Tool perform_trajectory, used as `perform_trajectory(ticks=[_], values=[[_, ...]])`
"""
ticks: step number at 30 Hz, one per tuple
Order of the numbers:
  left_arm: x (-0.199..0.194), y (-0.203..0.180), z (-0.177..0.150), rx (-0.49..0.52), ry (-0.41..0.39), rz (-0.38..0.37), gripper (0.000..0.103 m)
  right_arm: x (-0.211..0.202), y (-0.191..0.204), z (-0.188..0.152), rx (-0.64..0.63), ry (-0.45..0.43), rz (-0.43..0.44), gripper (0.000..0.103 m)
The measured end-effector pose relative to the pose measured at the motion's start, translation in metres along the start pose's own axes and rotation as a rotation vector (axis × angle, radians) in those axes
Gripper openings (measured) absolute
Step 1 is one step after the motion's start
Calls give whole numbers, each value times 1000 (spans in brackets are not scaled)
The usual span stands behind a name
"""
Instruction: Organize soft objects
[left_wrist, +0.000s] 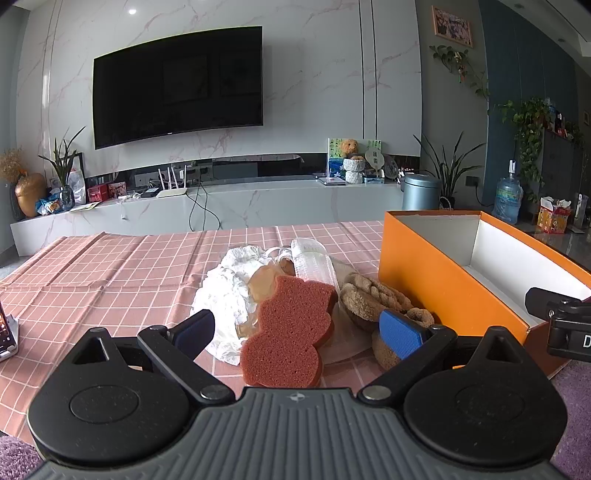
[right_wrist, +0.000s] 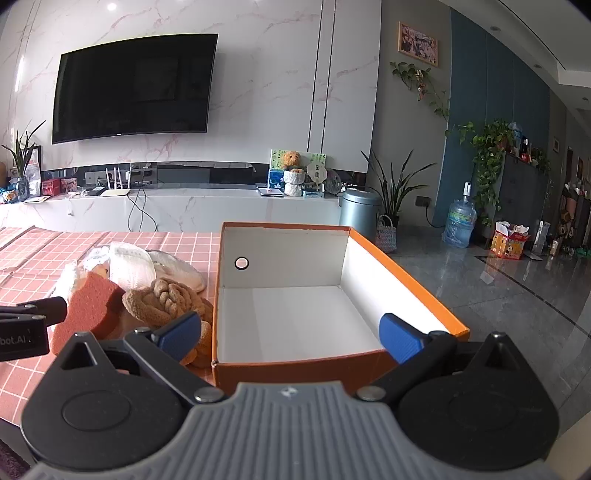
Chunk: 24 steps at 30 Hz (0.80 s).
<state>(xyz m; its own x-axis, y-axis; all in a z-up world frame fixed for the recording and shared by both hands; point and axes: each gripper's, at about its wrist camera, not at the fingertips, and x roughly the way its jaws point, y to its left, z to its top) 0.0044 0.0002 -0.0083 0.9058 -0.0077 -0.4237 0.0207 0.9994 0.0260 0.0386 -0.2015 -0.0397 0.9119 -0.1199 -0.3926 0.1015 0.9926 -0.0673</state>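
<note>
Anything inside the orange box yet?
Nothing visible: the orange box shows a bare white floor and walls with one round hole. Its nearest inside corner is hidden behind the front wall. The red sponge and the pile sit outside on the tablecloth.

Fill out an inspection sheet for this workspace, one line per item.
Surface: pink checked tablecloth, creased.
Job's things: red sponge, braided brown plush, white crumpled cloth and clear packet piled beside the orange box, which holds nothing.
Clutter: phone on stand at the table edge.
Grippers: left gripper open around the sponge; right gripper open over the box.
Cables: black leads hang down the TV bench.
Surroundings: television, plants, water bottle.
</note>
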Motion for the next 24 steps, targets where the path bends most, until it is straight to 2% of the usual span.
perform_trajectory(ticks=[24], values=[[0, -2, -1, 4, 12, -3, 103, 3, -3, -1, 14, 25, -3, 101]])
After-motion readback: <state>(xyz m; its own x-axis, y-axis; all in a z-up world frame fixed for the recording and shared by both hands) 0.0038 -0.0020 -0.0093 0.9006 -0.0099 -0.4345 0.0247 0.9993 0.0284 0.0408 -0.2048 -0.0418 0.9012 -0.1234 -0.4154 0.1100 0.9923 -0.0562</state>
